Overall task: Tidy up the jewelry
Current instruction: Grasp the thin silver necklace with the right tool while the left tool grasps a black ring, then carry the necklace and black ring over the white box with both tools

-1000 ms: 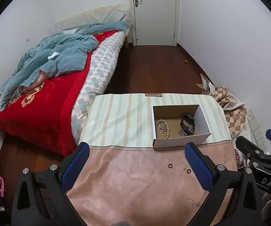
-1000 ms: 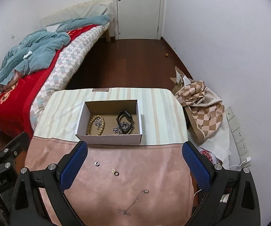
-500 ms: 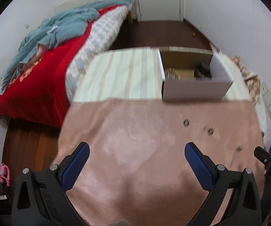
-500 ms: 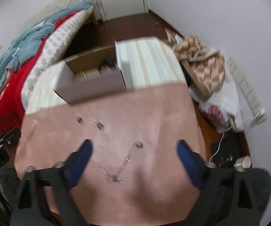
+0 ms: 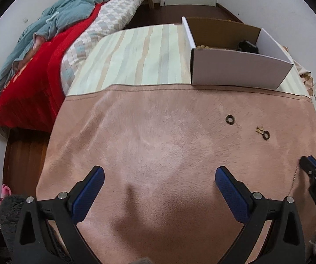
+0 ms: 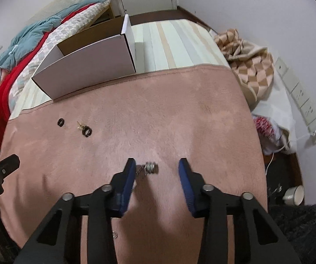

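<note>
The right claw (image 6: 157, 167) hangs low over the pink cloth (image 6: 168, 114) covering the near part of the surface, its jaws narrowed and just now closing, with a gap still showing between the blue pads. The necklace's silver pendant (image 6: 151, 167) lies on the cloth between them, nearer the left pad, touched by neither; its thin chain (image 6: 140, 172) trails toward and behind the left finger. The left claw (image 5: 159, 176) is spread wide over bare cloth, nothing between its pads. Farther out on the cloth lie 2 dark rings, well apart from the necklace: 1 alone (image 5: 230, 119), the other (image 5: 266, 135) just beside a small gold piece (image 5: 259, 129). The white cardboard box (image 5: 239, 70) stands at the cloth's far edge on the striped cover (image 5: 140, 57); wooden beads (image 5: 203, 47) and a dark item (image 5: 248, 45) peek above its wall. A bed (image 5: 39, 66) stands beyond on the left
</note>
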### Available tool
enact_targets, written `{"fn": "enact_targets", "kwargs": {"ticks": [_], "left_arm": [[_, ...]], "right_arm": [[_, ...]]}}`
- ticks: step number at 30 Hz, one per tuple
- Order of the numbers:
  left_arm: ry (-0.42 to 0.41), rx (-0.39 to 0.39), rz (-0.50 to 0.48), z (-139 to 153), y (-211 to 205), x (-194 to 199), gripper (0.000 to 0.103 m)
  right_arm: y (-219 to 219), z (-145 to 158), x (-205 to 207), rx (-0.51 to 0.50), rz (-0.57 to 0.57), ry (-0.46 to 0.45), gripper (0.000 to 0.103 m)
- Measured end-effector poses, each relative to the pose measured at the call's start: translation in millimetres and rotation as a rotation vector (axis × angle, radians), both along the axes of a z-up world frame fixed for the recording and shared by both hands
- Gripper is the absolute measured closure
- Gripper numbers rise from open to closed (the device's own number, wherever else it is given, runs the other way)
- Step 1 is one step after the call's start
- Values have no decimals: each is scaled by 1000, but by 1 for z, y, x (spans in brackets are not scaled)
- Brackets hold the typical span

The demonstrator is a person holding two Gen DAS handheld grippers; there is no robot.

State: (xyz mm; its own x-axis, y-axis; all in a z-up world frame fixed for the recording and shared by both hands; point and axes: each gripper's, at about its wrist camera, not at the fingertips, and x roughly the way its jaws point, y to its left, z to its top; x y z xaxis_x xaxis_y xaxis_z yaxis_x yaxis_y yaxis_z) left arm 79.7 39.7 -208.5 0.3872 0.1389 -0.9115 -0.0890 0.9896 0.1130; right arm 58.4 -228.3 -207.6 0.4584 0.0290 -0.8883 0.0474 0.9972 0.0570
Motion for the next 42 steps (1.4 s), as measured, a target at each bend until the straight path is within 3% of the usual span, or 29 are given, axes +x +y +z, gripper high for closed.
{"fn": "enact_targets", "kwargs": {"ticks": [1, 2, 7, 11, 16, 21, 29, 31, 33, 35, 42], "left_arm": [[7, -7, 1, -3, 0, 2, 0], [13, -11, 2, -5, 0, 4, 0], [29, -56, -13, -11, -6, 12, 0], [39, -167, -32, -13, -21, 21, 1], [12, -181, -41, -16, -33, 36, 1], [23, -159, -78, -26, -45, 51, 36], [-18, -117, -156, -28, -71, 59, 43], [-30, -119, -172, -26, -76, 61, 56], [-34, -119, -190, -24, -80, 63, 81], [-32, -124, -199, -22, -83, 63, 93], [-33, -127, -215, -20, -81, 58, 94]], "right_arm": [[1, 0, -1, -18, -3, -7, 90], [2, 0, -1, -17, 0, -11, 90], [-13, 11, -4, 53, -46, -34, 91], [-29, 26, 0, 81, -93, -69, 91], [-39, 29, 6, 77, -115, -79, 91], [-43, 22, 9, 88, -128, -71, 91], [-46, 10, 14, 85, -137, -58, 91], [-46, 7, 15, 82, -138, -51, 91], [-46, 7, 16, 80, -139, -50, 91], [-46, 7, 16, 79, -138, -51, 91], [-45, 11, 18, 87, -133, -57, 91]]}}
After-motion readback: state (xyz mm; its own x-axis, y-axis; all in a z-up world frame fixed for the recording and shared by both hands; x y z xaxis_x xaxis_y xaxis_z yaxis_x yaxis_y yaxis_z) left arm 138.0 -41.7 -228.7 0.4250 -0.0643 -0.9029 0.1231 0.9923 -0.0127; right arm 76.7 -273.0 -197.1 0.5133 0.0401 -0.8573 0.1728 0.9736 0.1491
